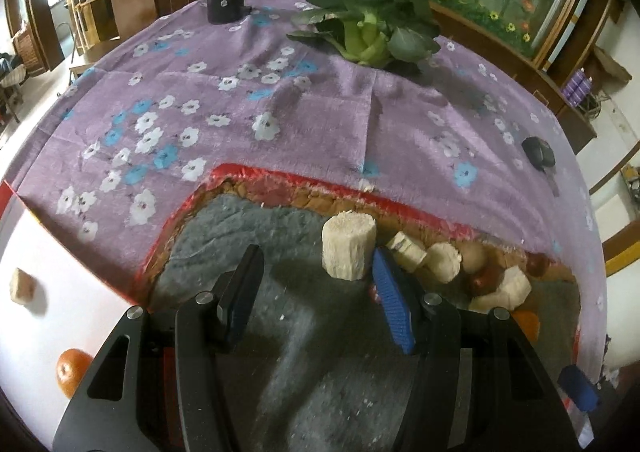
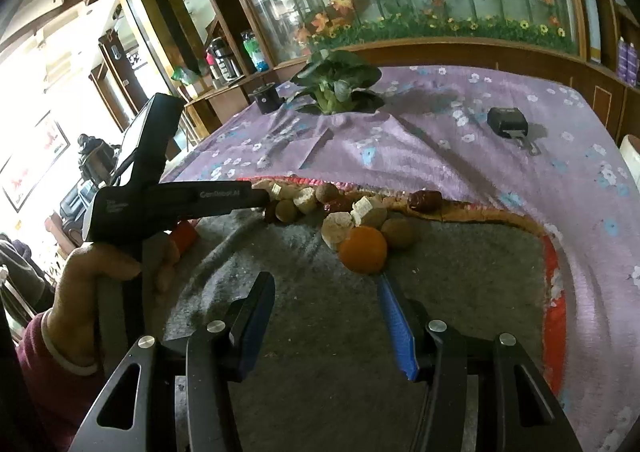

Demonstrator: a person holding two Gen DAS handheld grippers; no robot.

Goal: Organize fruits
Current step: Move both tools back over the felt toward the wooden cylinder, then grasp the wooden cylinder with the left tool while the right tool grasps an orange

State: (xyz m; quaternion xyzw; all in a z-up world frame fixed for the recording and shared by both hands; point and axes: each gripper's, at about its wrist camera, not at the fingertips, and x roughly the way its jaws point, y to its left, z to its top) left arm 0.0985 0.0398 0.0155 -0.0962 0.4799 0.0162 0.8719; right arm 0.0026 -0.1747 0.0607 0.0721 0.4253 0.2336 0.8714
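A grey mat with a red edge [image 1: 256, 236] lies on the purple flowered cloth. My left gripper [image 1: 316, 264] is open over the mat; a pale sugarcane chunk [image 1: 349, 248] stands just ahead, touching its right finger. More cane pieces [image 1: 440, 260] and brown and dark red fruits [image 1: 486, 278] lie right of it. An orange [image 1: 72, 372] and a cane piece [image 1: 24, 286] lie off the mat at left. My right gripper [image 2: 326, 284] is open and empty above the mat, just short of an orange [image 2: 364, 250] among cane pieces [image 2: 370, 213], brown fruits [image 2: 398, 232] and a red date [image 2: 425, 199]. The left gripper's body [image 2: 180, 203] reaches in from the left.
A bok choy [image 1: 372, 23] lies at the far side of the cloth, with a black cup [image 1: 226, 3] to its left. A black car key [image 1: 538, 153] lies at right; it also shows in the right wrist view [image 2: 507, 121]. Wooden shelving rings the table.
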